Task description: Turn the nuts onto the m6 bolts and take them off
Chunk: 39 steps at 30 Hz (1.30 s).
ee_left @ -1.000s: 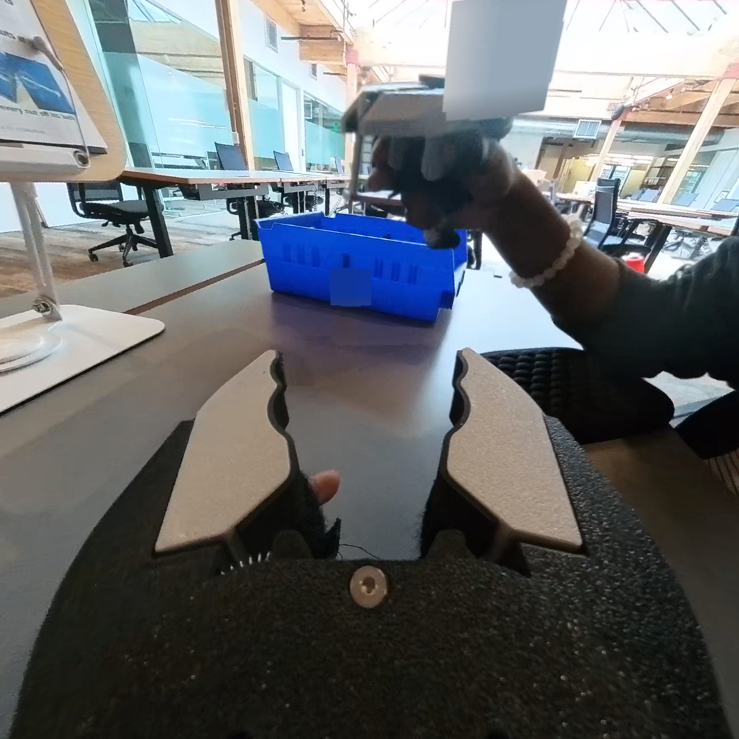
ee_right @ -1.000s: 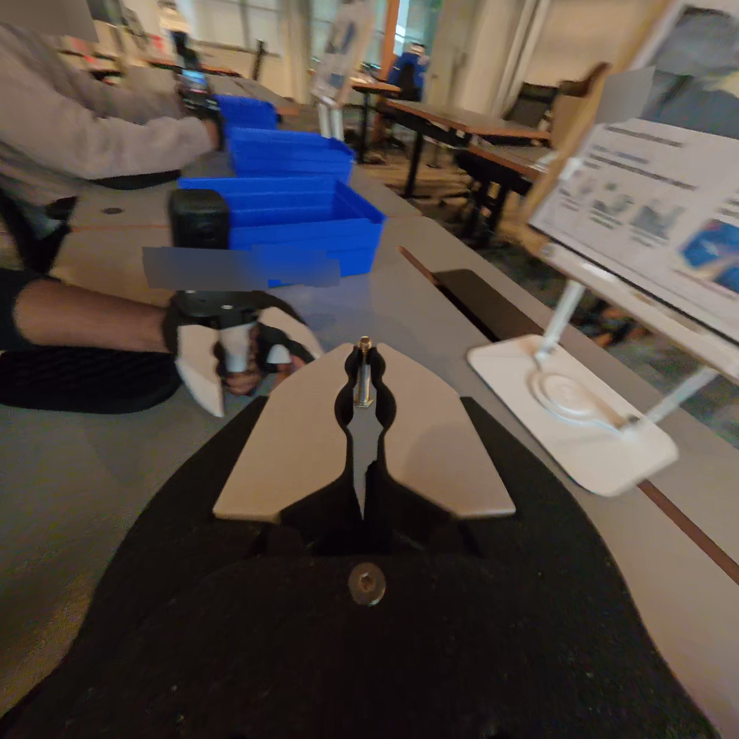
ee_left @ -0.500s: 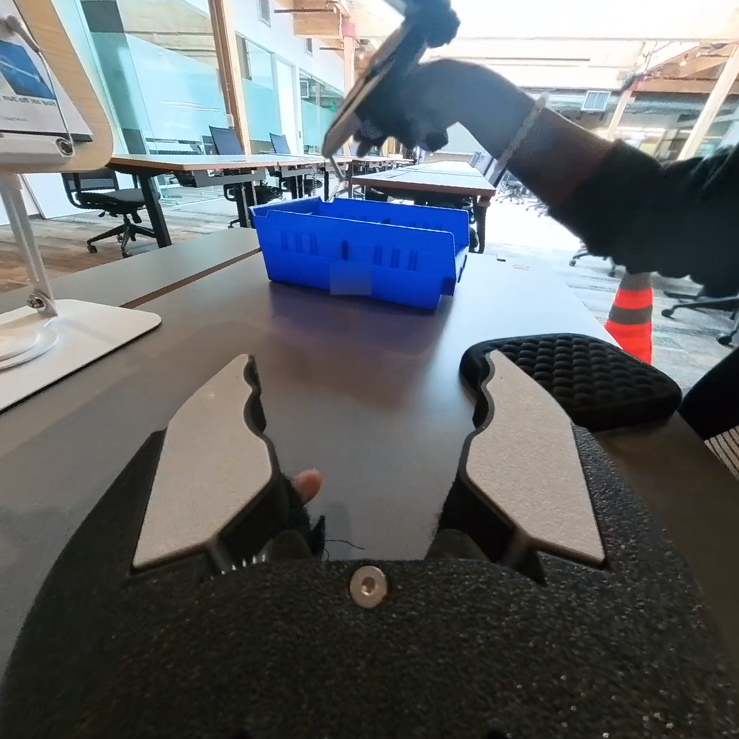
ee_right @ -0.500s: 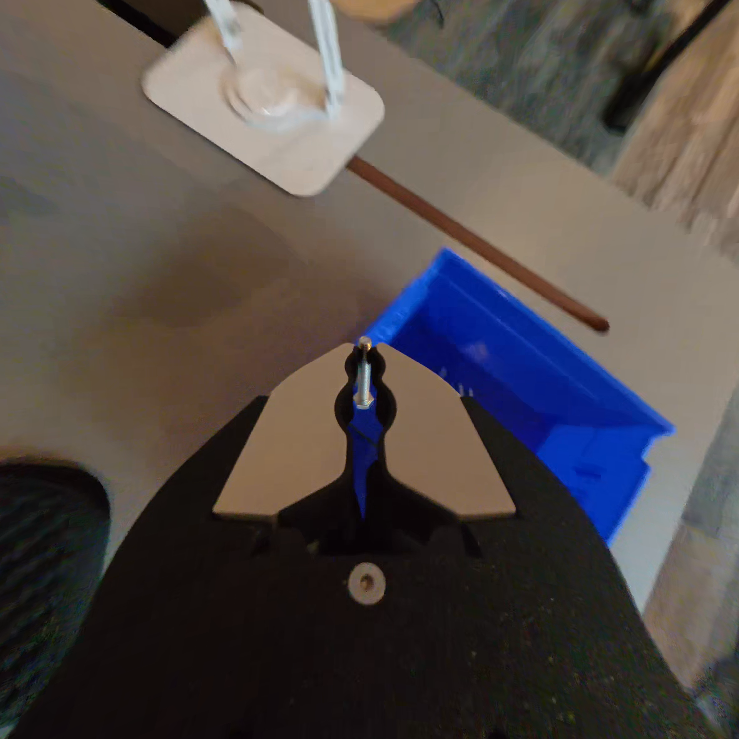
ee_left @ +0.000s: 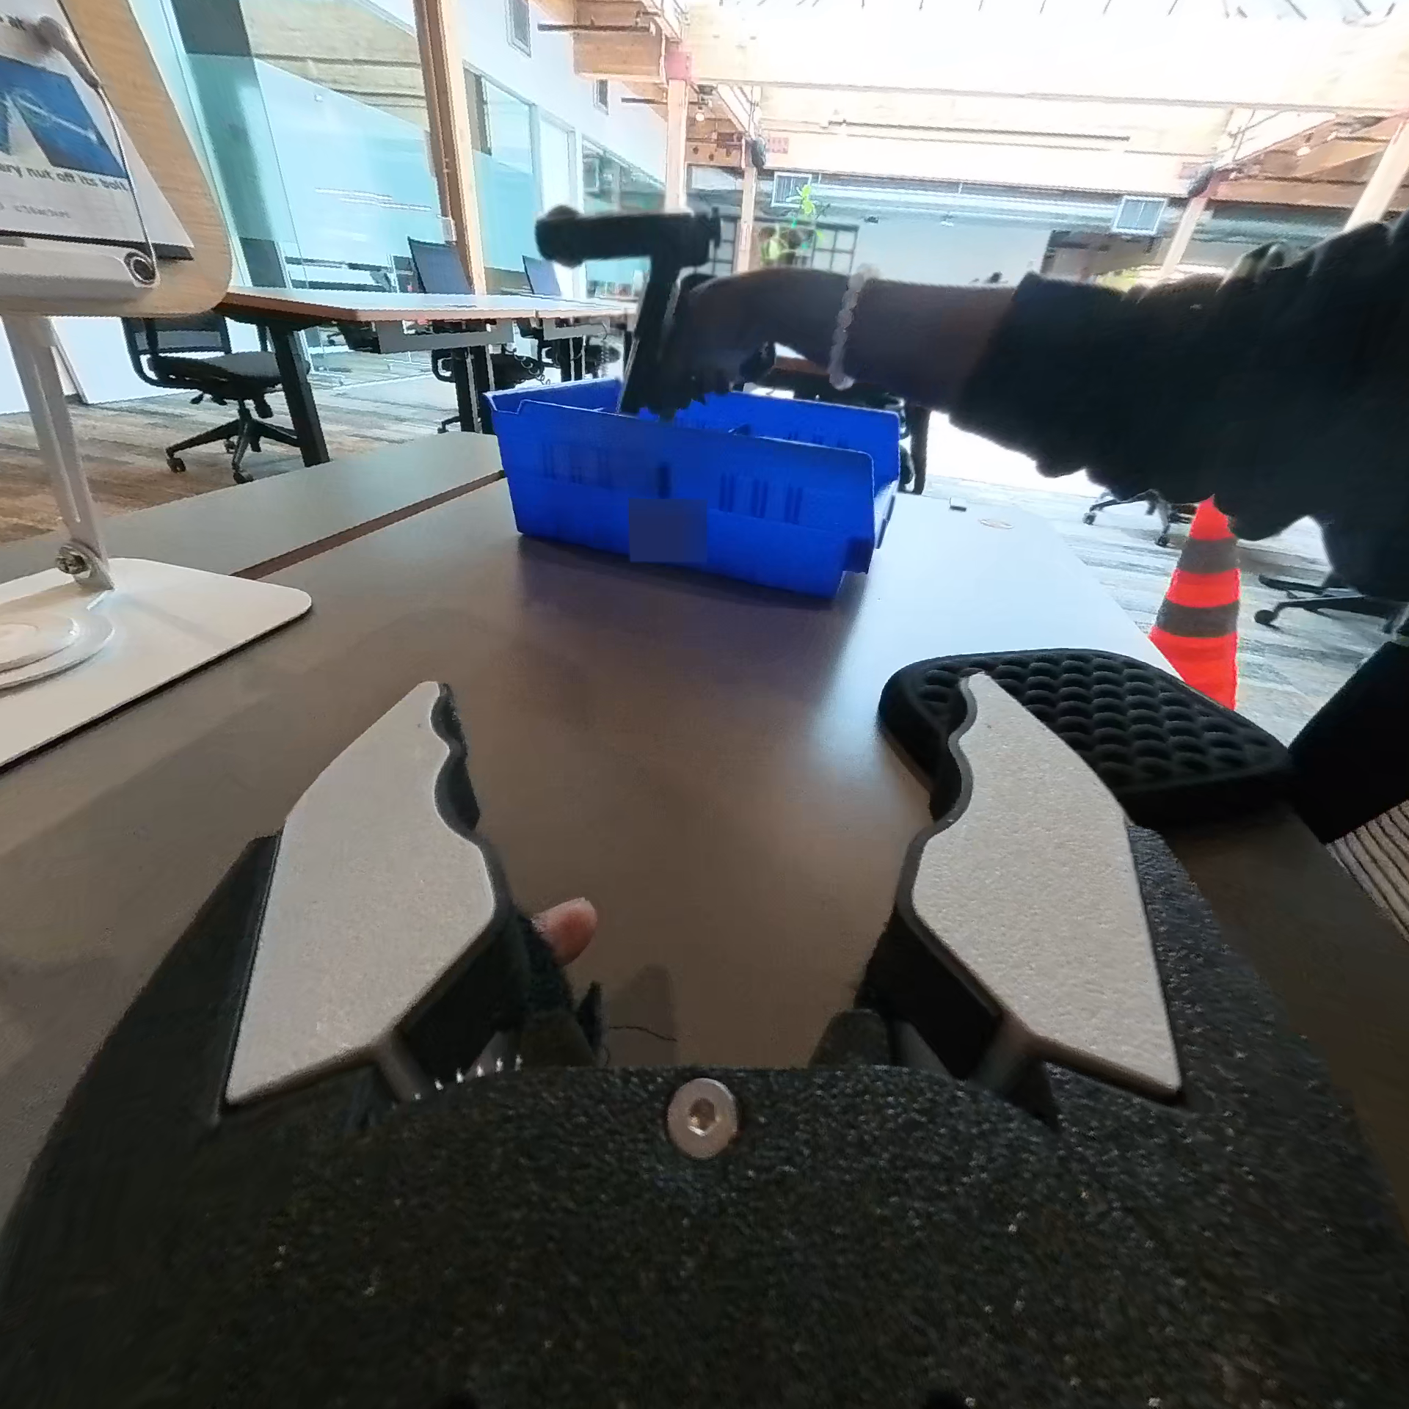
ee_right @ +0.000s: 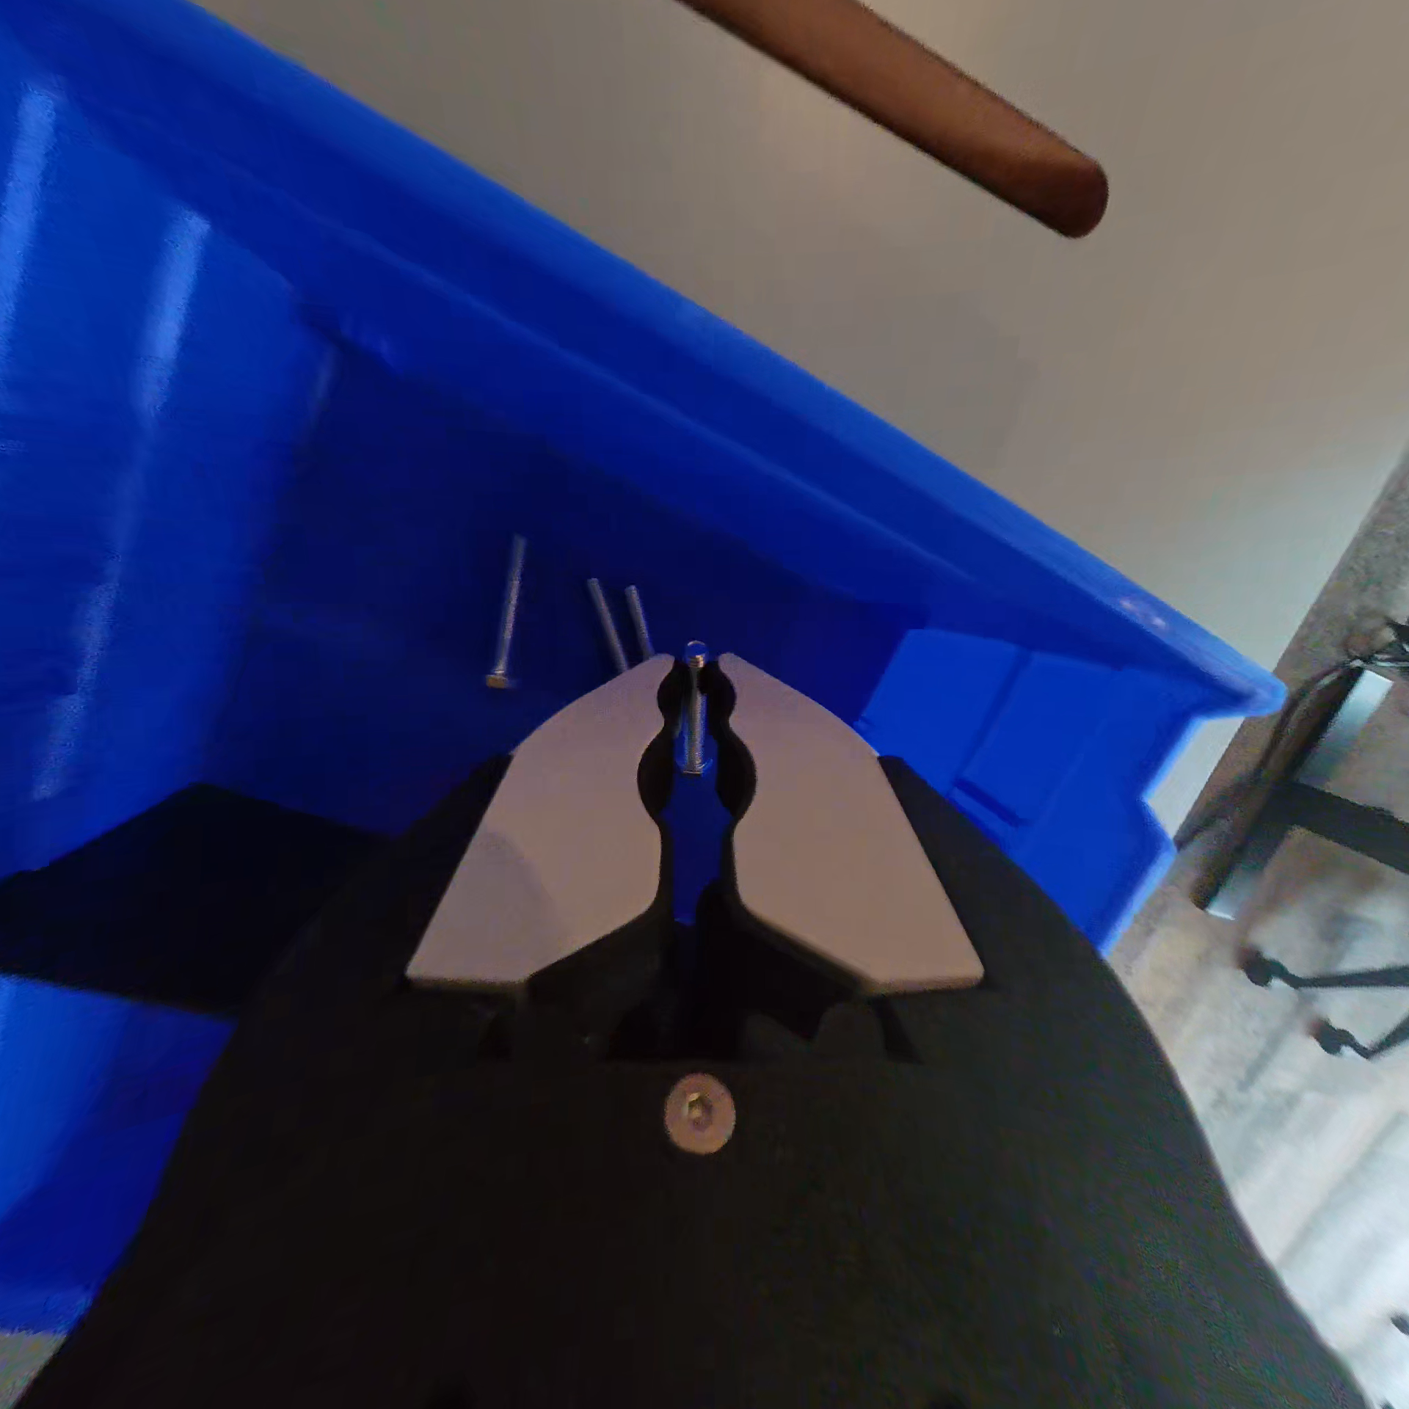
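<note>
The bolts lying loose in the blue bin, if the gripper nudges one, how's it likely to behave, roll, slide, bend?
Probably it rolls: each loose bolt is a thin round shaft lying flat on the smooth floor of the blue bin. The wider head at one end would likely swing it in an arc rather than straight. It looks like rigid metal, so bending seems unlikely.

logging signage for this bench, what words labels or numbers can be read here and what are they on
Printed sheet on the white stand: a few lines of print by a blue picture; wording not copied here.
Blue bin: no readable text shows on its front.
Orange cone: grey bands only, no text.
Bolts in the bin: too small, no markings show.
</note>
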Motion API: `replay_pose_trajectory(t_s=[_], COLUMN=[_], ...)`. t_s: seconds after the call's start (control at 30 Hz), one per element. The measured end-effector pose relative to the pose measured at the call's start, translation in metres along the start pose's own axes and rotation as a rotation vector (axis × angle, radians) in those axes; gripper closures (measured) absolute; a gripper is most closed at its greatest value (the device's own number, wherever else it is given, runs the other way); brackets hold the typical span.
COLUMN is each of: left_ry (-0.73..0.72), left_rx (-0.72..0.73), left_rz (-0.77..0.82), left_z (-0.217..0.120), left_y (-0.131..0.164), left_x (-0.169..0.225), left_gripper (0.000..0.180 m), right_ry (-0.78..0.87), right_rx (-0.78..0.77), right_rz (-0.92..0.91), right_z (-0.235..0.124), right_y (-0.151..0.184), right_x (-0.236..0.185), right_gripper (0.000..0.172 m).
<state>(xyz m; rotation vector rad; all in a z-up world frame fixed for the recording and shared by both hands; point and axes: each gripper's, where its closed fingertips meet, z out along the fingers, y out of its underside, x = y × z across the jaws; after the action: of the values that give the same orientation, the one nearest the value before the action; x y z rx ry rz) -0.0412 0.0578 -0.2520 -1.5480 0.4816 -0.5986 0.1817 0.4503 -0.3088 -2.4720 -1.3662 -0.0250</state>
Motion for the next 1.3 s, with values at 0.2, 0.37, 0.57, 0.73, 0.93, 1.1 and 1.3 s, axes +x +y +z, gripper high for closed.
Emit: replay_pose_trajectory(t_s=[0.2, 0.37, 0.57, 0.73, 0.93, 1.1, 1.3], left_ry=[0.0, 0.009, 0.014, 0.012, 0.006, -0.007, -0.06], left_rx=[-0.009, -0.02, -0.034, -0.043, -0.052, -0.069, -0.083], left_rz=[0.005, 0.017, 0.034, 0.031, 0.036, 0.022, 0.026], left_z=[0.001, 0.002, 0.003, 0.003, 0.003, 0.003, 0.0], left_y=[0.001, 0.003, 0.004, 0.005, 0.007, 0.008, 0.007], left_x=[0.001, 0.003, 0.005, 0.005, 0.005, 0.003, -0.005], left_gripper=[0.061, 0.061, 0.061, 0.061, 0.062, 0.063, 0.066], right_ry=[0.032, 0.035, 0.046, 0.062, 0.098, 0.024, -0.089], right_rx=[-0.095, -0.098, -0.075, -0.044, 0.133, 0.45, 0.759], right_rz=[-0.006, 0.007, 0.029, 0.031, 0.056, 0.147, 0.161], right_z=[0.032, 0.04, 0.04, 0.031, -0.01, -0.069, -0.133], right_y=[0.014, 0.016, 0.013, 0.014, 0.011, 0.017, 0.053], right_x=[0.006, 0.007, 0.01, 0.011, 0.005, -0.028, -0.096], right_gripper=[0.166, 0.166, 0.158, 0.141, 0.119, 0.103, 0.086])
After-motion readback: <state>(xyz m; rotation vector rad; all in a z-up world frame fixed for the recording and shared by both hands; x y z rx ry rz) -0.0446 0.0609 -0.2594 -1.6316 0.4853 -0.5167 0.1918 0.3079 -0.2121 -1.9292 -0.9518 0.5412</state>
